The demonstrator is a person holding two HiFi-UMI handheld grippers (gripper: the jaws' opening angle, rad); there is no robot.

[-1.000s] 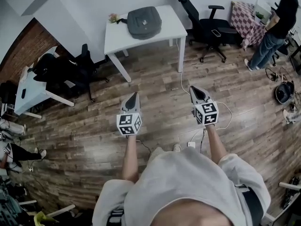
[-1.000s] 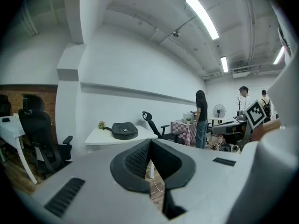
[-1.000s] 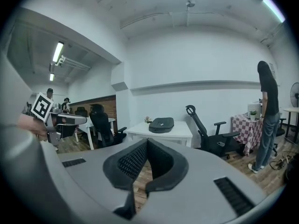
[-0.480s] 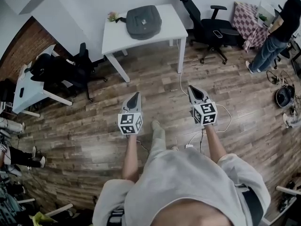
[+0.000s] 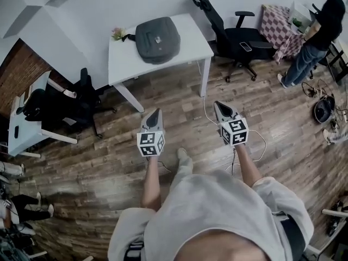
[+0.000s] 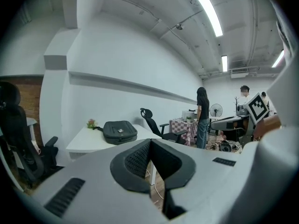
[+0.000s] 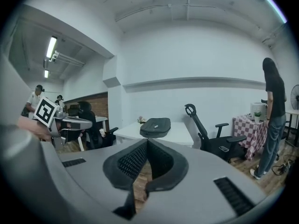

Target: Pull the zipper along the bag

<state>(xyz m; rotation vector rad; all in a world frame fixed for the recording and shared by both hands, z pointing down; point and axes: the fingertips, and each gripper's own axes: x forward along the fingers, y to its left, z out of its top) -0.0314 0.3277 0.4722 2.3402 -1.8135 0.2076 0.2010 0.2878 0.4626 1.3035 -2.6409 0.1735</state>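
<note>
A dark grey bag [image 5: 157, 39] lies flat on a white table [image 5: 190, 50] against the far wall; it also shows in the left gripper view as the bag [image 6: 119, 131] and in the right gripper view as the bag [image 7: 155, 127]. My left gripper [image 5: 154, 115] is held over the wooden floor, well short of the table, shut and empty. My right gripper [image 5: 218, 107] is beside it, also shut with nothing in it. Both point toward the table. The bag's zipper is too small to make out.
A black office chair [image 5: 228, 34] stands right of the table. A person [image 5: 315, 31] stands at the far right by a checkered table [image 5: 274, 23]. Black chairs [image 5: 70, 99] and a second white desk [image 5: 24, 129] are at the left. A white cable [image 5: 209, 105] runs over the floor.
The table and bag have shifted closer and to the left in the head view as I step forward. Both grippers stay shut and level in front of me.
</note>
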